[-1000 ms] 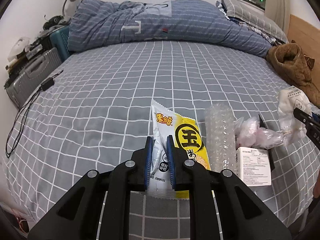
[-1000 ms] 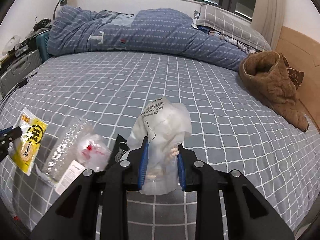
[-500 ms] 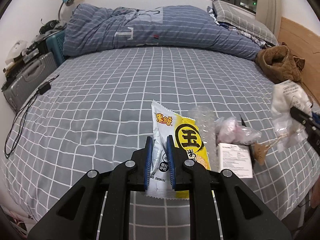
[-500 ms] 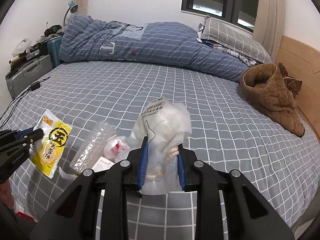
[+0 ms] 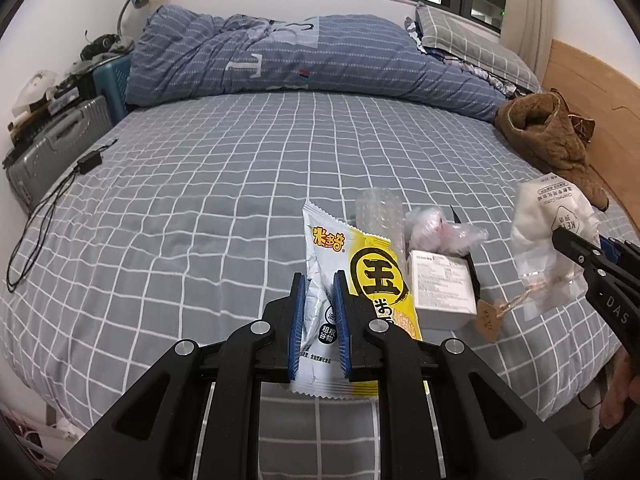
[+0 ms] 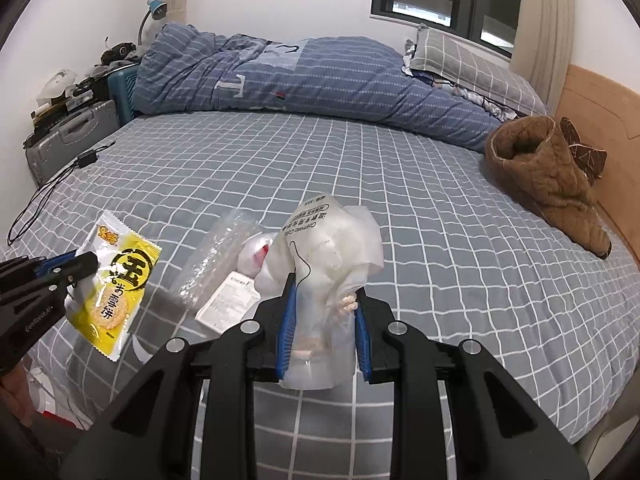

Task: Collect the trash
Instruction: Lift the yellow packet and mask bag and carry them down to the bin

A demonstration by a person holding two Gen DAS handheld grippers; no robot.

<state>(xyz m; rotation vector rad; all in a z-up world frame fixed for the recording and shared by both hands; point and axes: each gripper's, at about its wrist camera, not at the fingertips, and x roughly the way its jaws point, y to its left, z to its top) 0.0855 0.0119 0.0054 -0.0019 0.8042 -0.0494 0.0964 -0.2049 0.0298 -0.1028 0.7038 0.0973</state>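
My left gripper (image 5: 319, 280) is shut on a yellow and white snack wrapper (image 5: 372, 276), held up over the near edge of the bed. In the right wrist view that gripper (image 6: 86, 260) and the wrapper (image 6: 116, 280) hang at the left. My right gripper (image 6: 325, 292) is shut on a crumpled clear plastic bag (image 6: 332, 248) with white stuffing and a string inside. The left wrist view shows that bag (image 5: 552, 240) and the right gripper (image 5: 560, 236) at the far right. On the bed between them lie a clear bubble-wrap roll (image 5: 380, 220), a small crumpled clear bag (image 5: 436, 228) and a white box (image 5: 440, 284).
The bed has a grey checked sheet (image 5: 240, 184), with a blue duvet (image 5: 300, 60) heaped at the far side and a brown garment (image 5: 552, 136) by the wooden headboard. A black cable (image 5: 52, 204) trails over the left edge. Suitcases (image 5: 52, 140) stand beside the bed.
Both grippers have drawn back from the bed and risen a little, each keeping its hold. The bubble wrap, small bag and white box stayed on the sheet and look farther off.
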